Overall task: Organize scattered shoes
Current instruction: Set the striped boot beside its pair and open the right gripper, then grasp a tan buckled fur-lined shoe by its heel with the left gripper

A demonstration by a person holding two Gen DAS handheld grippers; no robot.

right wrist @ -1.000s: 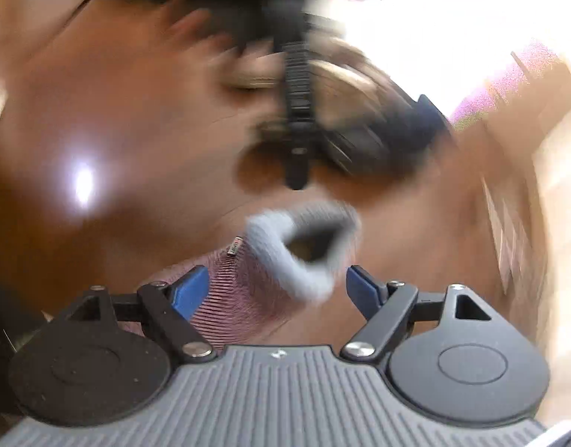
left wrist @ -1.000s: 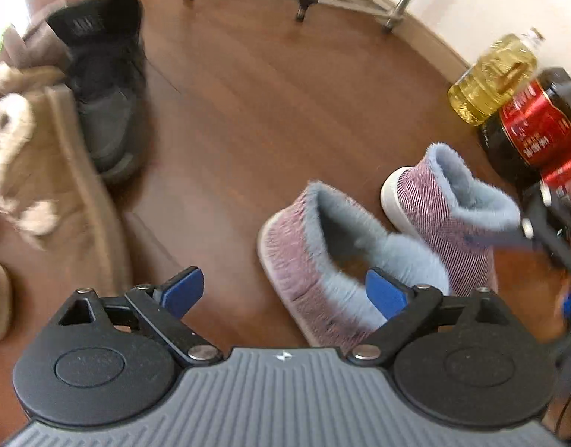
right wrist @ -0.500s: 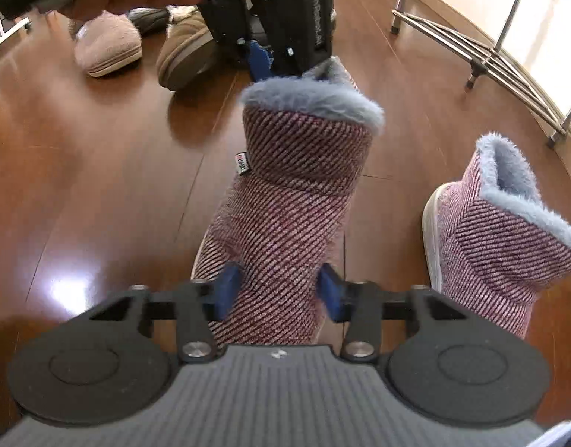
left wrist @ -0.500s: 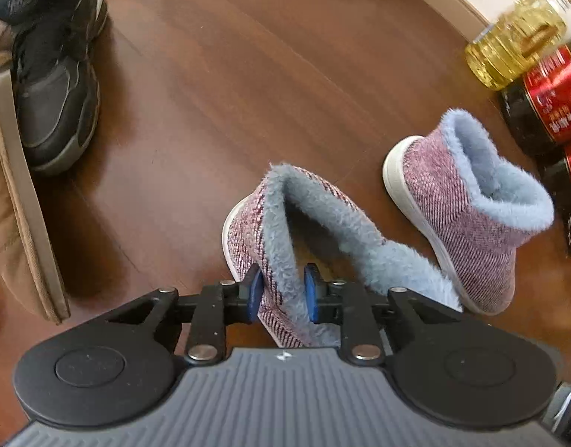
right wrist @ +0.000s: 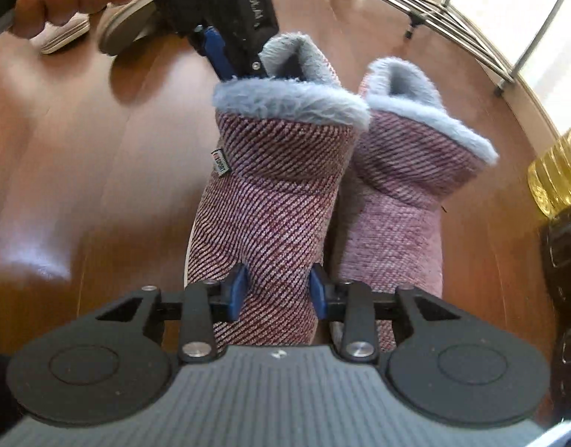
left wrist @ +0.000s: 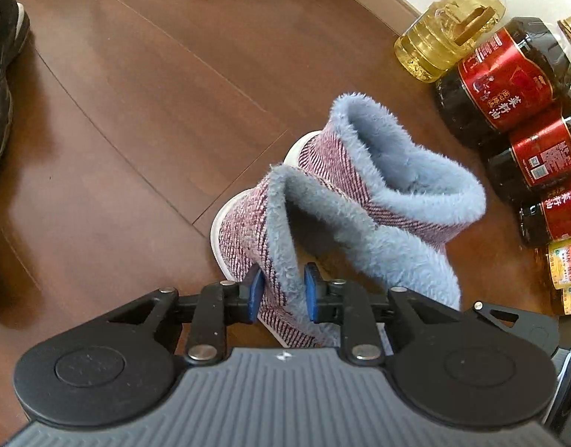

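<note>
Chinese characters reading 菜籽油 are printed in gold on the red label of the dark oil bottle (left wrist: 509,74); the same characters are partly seen on the red label of a lower bottle (left wrist: 561,208). A barcode panel with small illegible print is carried on the middle bottle (left wrist: 542,152). A small woven tag (right wrist: 220,162) sewn to the held pink slipper boot (right wrist: 270,201) bears lettering too small to be read. Inverted white lettering on the left gripper (right wrist: 226,57) body is only partly legible.

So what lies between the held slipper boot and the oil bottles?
The second slipper boot, touching the held one; bare floor beyond it, in the left wrist view.
</note>
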